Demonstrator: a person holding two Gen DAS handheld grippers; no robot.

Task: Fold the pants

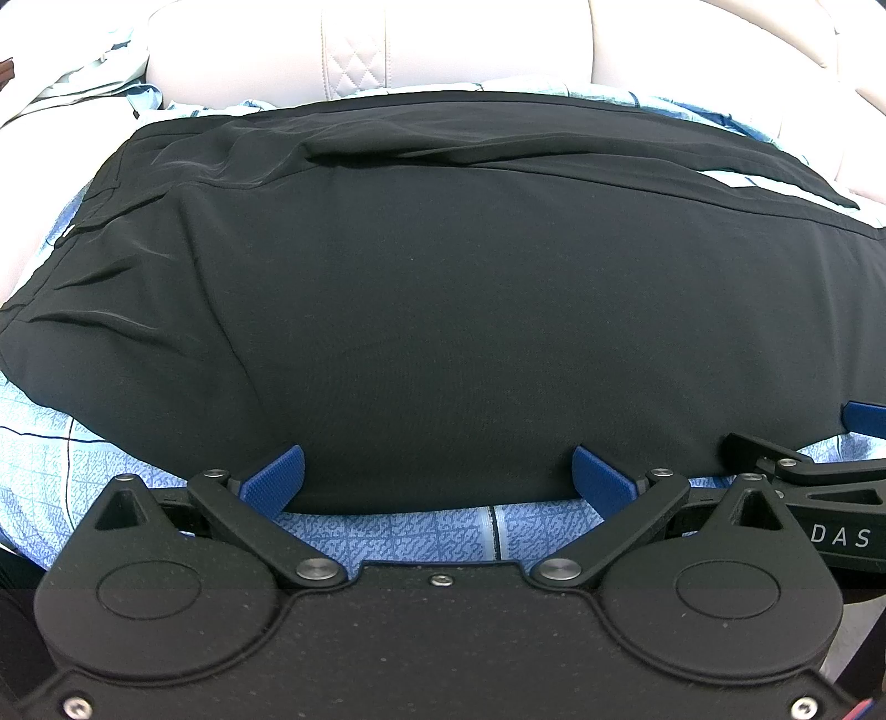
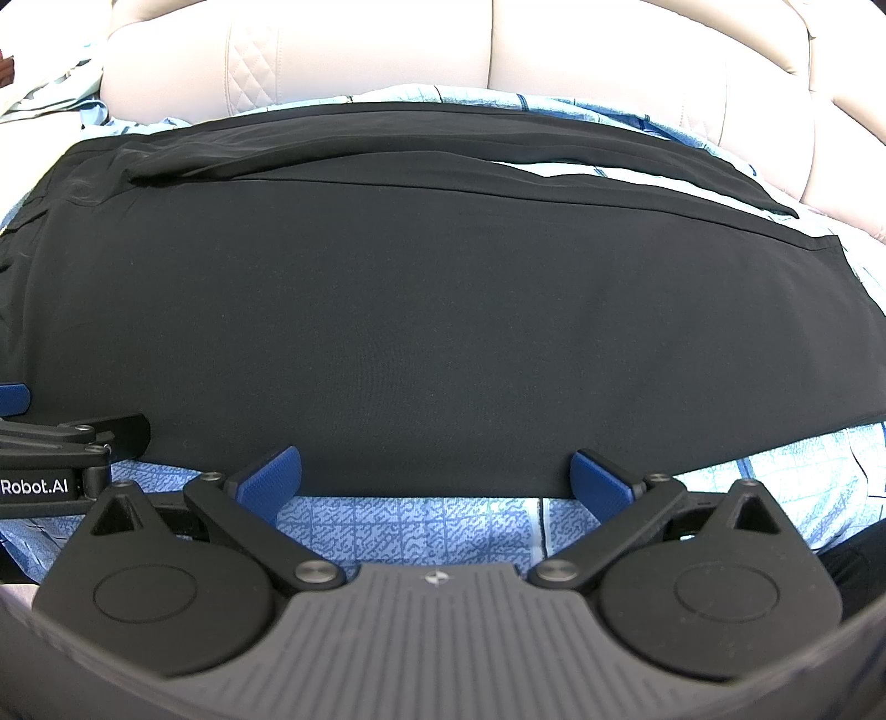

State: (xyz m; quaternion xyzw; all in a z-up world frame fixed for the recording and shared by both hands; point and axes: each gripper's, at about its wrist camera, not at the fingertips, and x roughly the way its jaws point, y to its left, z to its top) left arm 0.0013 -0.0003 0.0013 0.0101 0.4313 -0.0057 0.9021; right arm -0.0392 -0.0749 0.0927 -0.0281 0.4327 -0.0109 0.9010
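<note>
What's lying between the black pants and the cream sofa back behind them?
A strip of blue patterned sheet shows between the pants and the sofa back; nothing else sits there. The right wrist view shows it best.

"DAS" on right claw (image 1: 864, 437); "Robot.AI" on left claw (image 2: 11, 399)

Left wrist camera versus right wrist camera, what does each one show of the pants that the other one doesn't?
Only the left wrist view shows the creased waist end of the black pants. Only the right wrist view shows the leg hem at the far right. Both show the pants lying flat on the blue patterned sheet before a cream headboard, with the left gripper and right gripper open at the near edge.
</note>
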